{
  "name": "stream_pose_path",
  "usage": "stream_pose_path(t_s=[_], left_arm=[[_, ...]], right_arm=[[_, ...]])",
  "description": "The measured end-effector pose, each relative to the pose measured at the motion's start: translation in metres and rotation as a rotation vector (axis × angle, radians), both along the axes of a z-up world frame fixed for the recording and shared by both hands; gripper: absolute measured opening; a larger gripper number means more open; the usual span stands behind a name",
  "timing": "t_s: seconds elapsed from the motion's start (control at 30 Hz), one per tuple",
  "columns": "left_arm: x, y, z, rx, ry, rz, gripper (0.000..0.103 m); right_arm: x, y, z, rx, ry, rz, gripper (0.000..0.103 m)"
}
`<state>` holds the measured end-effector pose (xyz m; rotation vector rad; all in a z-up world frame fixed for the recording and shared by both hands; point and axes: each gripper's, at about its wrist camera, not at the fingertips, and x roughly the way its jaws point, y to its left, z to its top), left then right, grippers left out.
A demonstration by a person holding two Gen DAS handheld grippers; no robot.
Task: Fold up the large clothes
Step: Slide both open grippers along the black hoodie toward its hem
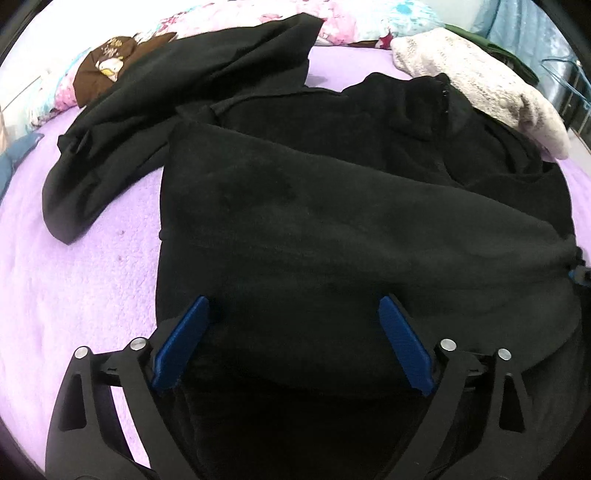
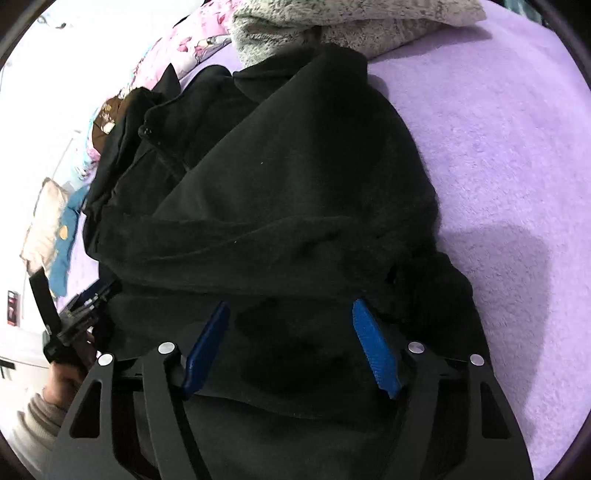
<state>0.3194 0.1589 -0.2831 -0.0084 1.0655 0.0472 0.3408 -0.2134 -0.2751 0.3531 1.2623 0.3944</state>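
Left wrist view looks down on a black fleece garment (image 1: 332, 229) spread over a lilac blanket (image 1: 74, 280), its lower part folded up across the body and one sleeve (image 1: 122, 147) trailing off to the left. The left gripper (image 1: 293, 306) hangs just above the near edge of the fold with its jaws spread wide — the blue pads (image 1: 181, 350) stand clear of the cloth on either side, gripping nothing. A cream fluffy garment (image 1: 480, 85) lies at the far right, touching the black one's collar end, and a flowered quilt (image 1: 343, 18) runs along the back with a brown item (image 1: 110, 66) resting against it.

Right wrist view shows the same black garment (image 2: 288, 192) from the other side, bunched in folds on the blanket (image 2: 509, 155). The right gripper (image 2: 290, 310) is released too — jaws apart over the dark fabric, nothing pinched between them. At the left edge the person's hand (image 2: 66, 380), in a pale sleeve (image 2: 33, 424), holds the other tool.
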Motion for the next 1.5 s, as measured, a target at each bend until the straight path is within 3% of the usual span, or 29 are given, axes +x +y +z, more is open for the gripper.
stream_pose_path(t_s=[0.17, 0.3, 0.47, 0.63, 0.93, 1.17, 1.5], left_arm=[[-0.006, 0.002, 0.026, -0.022, -0.011, 0.024, 0.090], [-0.039, 0.016, 0.062, -0.130, -0.066, 0.056, 0.091], [-0.099, 0.034, 0.085, -0.197, -0.103, 0.090, 0.091], [-0.155, 0.050, 0.083, -0.239, -0.089, 0.112, 0.091], [-0.237, 0.052, 0.071, -0.313, -0.085, 0.090, 0.091], [-0.273, 0.030, 0.053, -0.392, -0.090, -0.018, 0.091], [-0.290, 0.033, 0.024, -0.422, -0.020, 0.031, 0.091]], right_arm=[[-0.007, 0.005, 0.019, 0.027, -0.040, 0.025, 0.090], [-0.034, -0.010, 0.047, 0.127, -0.091, 0.020, 0.091], [-0.090, -0.047, 0.070, 0.107, -0.171, 0.035, 0.091], [-0.146, -0.094, 0.076, 0.066, -0.203, 0.024, 0.091], [-0.216, -0.143, 0.054, 0.052, -0.196, 0.032, 0.091], [-0.259, -0.154, 0.034, -0.005, -0.216, 0.137, 0.091], [-0.282, -0.143, -0.006, -0.059, -0.140, 0.283, 0.087]])
